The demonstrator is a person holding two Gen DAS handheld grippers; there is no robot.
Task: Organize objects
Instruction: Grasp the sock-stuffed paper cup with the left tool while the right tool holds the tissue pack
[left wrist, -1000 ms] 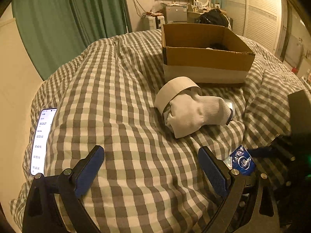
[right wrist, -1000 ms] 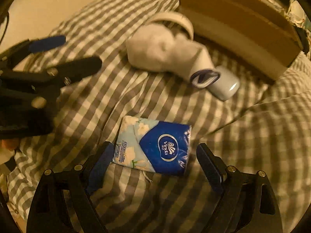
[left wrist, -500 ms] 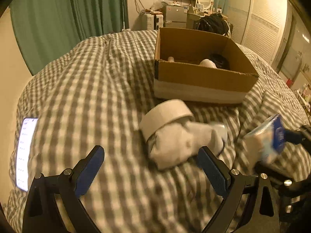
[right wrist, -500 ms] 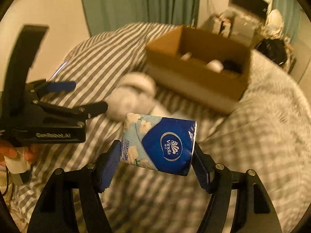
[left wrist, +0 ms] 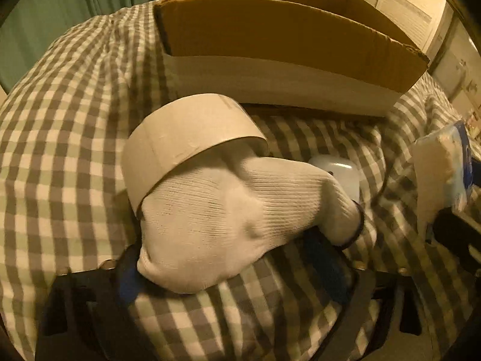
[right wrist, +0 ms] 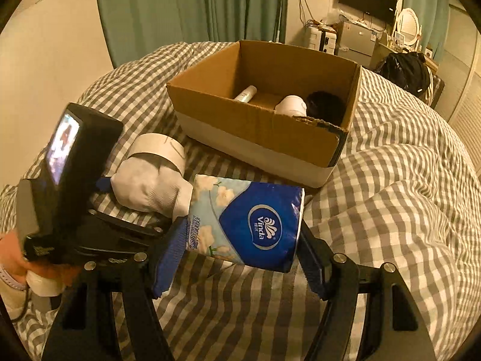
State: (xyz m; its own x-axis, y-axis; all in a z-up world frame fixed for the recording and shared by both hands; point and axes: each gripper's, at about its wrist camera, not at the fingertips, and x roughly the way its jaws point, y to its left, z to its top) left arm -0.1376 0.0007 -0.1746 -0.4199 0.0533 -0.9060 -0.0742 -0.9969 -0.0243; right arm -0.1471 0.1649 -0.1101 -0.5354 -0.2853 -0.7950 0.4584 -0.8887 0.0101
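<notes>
My right gripper (right wrist: 237,240) is shut on a blue Vinda tissue pack (right wrist: 252,225) and holds it in the air in front of the cardboard box (right wrist: 300,138). The pack also shows at the right edge of the left wrist view (left wrist: 445,174). My left gripper (left wrist: 231,270) is down on the bed with its blue pads on both sides of a white rolled sock (left wrist: 234,219); the jaws look partly closed around it. A white tape roll (left wrist: 186,138) lies against the sock. A small pale blue case (left wrist: 339,171) lies behind the sock.
The box (left wrist: 285,45) stands on the checked bedcover (left wrist: 60,150) just beyond the tape roll. It holds a white bottle (right wrist: 246,93), a white cup (right wrist: 291,105) and a dark bundle (right wrist: 324,105). Green curtains and furniture stand beyond the bed.
My right gripper closed on the tissue pack and lifted it off the bed. My left gripper moved forward and down onto the sock, its jaws narrowing around it.
</notes>
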